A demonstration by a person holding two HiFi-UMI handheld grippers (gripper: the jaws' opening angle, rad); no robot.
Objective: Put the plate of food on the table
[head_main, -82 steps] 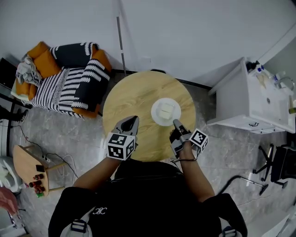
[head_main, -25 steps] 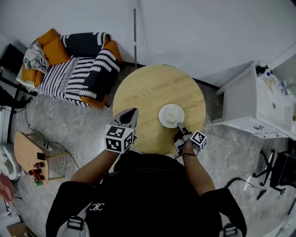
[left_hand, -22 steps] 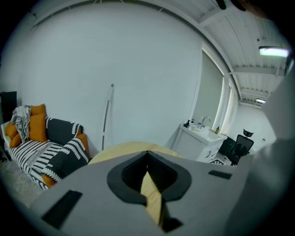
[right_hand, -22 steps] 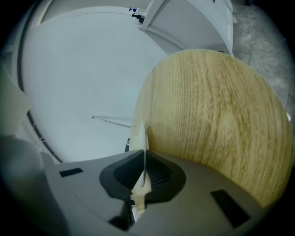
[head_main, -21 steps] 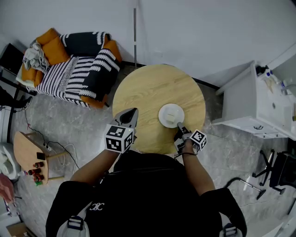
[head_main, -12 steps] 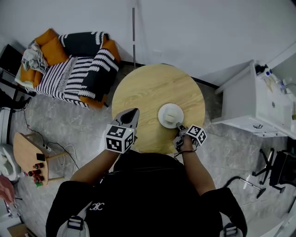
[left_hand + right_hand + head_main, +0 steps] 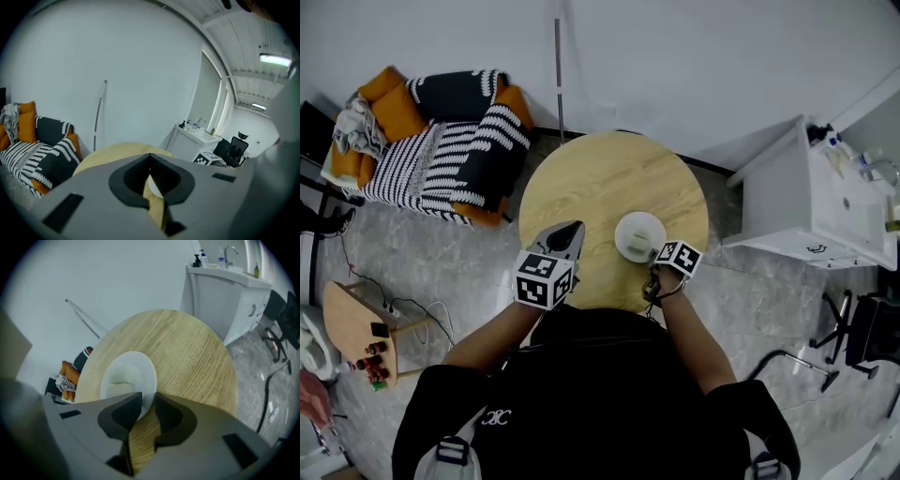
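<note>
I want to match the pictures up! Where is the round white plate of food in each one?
Head view: the round white plate of food, just right of centre.
Left gripper view: only a white sliver, low centre.
Right gripper view: left of centre.
Shared landmark: the round wooden table under it.

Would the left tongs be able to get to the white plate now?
Probably yes. Only bare table lies between the left tongs and the plate, though they look shut and would need to open first.
</note>
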